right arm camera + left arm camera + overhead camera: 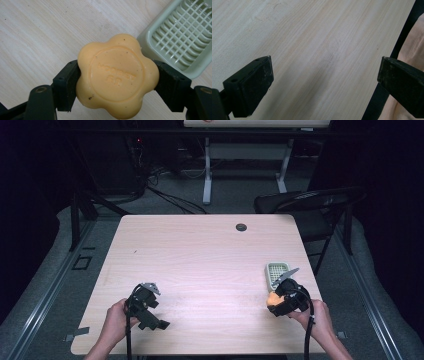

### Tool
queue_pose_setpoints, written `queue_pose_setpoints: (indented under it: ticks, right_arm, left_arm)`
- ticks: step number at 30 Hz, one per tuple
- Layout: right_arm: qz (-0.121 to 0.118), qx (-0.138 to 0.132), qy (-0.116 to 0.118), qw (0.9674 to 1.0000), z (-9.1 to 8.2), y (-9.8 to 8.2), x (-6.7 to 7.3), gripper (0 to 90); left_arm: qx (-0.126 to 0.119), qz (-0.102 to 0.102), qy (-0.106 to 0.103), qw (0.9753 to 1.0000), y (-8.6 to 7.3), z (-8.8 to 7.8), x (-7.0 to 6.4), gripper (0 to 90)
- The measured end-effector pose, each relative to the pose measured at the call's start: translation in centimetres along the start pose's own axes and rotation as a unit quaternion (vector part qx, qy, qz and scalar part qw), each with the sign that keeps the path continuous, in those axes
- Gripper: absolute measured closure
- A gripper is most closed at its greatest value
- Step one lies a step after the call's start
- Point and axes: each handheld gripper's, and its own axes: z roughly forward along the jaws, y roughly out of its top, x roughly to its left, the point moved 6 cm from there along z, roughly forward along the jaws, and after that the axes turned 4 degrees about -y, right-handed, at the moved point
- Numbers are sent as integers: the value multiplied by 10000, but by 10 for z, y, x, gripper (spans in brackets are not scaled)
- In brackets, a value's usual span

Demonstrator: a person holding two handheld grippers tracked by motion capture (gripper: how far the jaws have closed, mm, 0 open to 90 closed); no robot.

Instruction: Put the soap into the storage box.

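Observation:
An orange flower-shaped soap bar [116, 76] with a stamped round centre sits clamped between the two black jaws of my right gripper [116, 82]. In the high view the soap [274, 299] shows at the front of the right gripper [285, 301], near the table's right front. Just beyond it lies a pale green soap dish [180, 40] with a grid floor, nothing in it; the high view has the dish [276, 272] close to the right edge. My left gripper [324, 82] stands wide open over bare wood, and it appears at the table's left front [146, 306].
The light wooden table [200, 265] has a dark round cable hole [241, 227] near its far edge. A black folding chair [310, 207] stands off the far right corner. Table legs and cables lie on the floor beyond.

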Motion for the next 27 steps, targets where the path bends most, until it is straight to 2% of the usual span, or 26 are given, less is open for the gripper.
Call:
queue_pose_setpoints:
  ticks: [5, 8, 9, 13, 14, 20, 24, 27]
  right_arm:
    - [-29, 16, -73, 10000, -1, 1, -4, 264]
    - [79, -100, -86, 9999, -2, 2, -5, 264]
    - [31, -35, -127, 9999, -4, 2, -8, 265]
    - [53, -91, -173, 9998, -6, 5, -12, 264]
    - [123, -135, -125, 9998, -6, 6, -12, 265]
    - [191, -159, -229, 9994, -6, 10, -20, 265]
    - [281, -197, -205, 9992, -6, 15, -26, 264]
    - [253, -164, -265, 9992, -6, 16, -29, 265]
  left_arm:
    - [18, 11, 4, 10000, 1, 1, 0, 6]
    - [33, -35, 16, 10000, -1, 1, 1, 6]
    - [12, -46, 13, 10000, -1, 1, 1, 6]
    - [-5, -21, 18, 10000, -1, 0, 0, 6]
    - [12, -34, 12, 10000, -2, 0, 0, 6]
    - [34, 12, -7, 10000, 0, 1, 0, 5]
    - [29, -2, -17, 10000, 0, 1, 0, 5]
    - [19, 0, -12, 10000, 0, 1, 0, 5]
